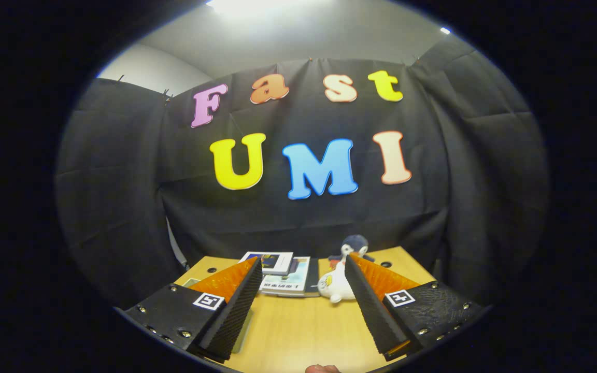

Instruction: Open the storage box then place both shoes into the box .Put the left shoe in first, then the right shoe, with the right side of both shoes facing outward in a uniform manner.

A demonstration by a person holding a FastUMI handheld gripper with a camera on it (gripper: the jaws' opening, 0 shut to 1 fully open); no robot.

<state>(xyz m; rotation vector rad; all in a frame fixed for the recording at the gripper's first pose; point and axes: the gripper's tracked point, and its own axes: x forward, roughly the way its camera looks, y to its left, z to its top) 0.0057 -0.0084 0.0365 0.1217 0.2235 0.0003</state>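
Note:
My gripper [303, 269] stands open above a wooden table [303, 331], with nothing between its fingers. The left finger [236, 305] and right finger [368, 305] are spread wide apart. Between and beyond the fingertips lies a stack of books [285, 277]. A plush penguin toy [342, 269] lies just beyond the right fingertip, partly hidden by it.
The black cloth wall [303, 217] closes off the far edge of the table. A greenish flat item [192, 282] peeks out left of the left finger. A fingertip of a person's hand [322, 369] shows at the near edge of the table.

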